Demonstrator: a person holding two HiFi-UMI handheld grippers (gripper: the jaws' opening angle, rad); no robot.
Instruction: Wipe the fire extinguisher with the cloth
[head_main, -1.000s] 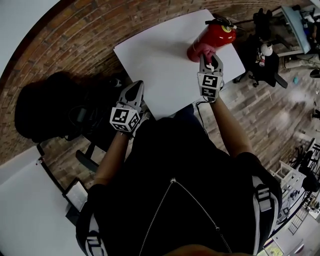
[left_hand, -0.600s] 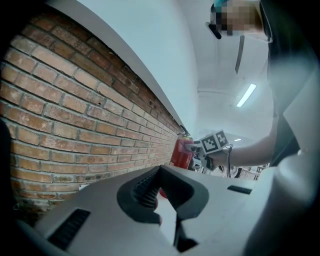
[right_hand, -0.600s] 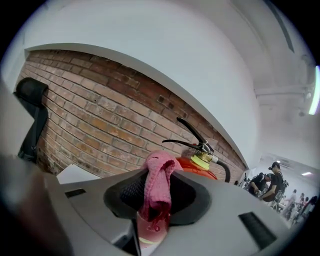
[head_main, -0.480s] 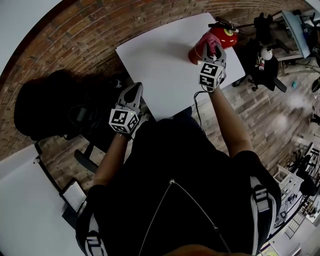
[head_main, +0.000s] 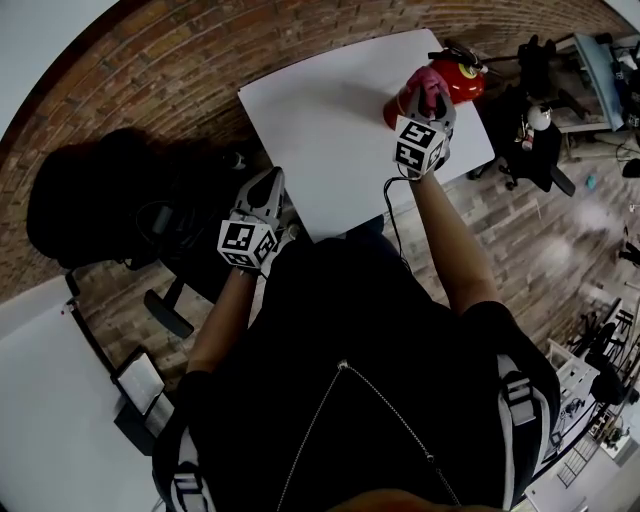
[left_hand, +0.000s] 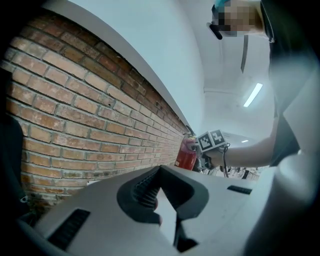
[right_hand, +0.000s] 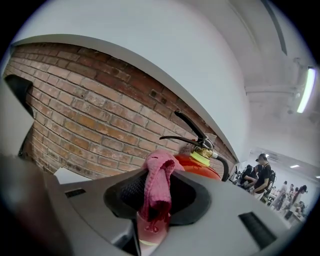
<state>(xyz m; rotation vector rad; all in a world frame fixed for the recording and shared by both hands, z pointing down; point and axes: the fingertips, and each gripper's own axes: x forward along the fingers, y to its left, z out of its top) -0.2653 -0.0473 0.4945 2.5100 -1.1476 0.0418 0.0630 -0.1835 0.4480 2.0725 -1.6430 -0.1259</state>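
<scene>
Pink knit cloth (right_hand: 157, 186), R hand-held gripper (right_hand: 155, 220) pinching it.
Hard push could tip red fire extinguisher (right_hand: 199, 168); L hand-held gripper (left_hand: 161, 199) closed, empty.

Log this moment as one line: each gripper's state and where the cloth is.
right gripper: shut on cloth | cloth: at fire extinguisher body | left gripper: shut, empty, by table edge

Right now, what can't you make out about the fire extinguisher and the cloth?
- Whether the cloth touches the fire extinguisher: the right gripper covers the spot in the head view, and its own body does in the right gripper view.
- Any label print on it: too small in the head and left gripper views.
</scene>
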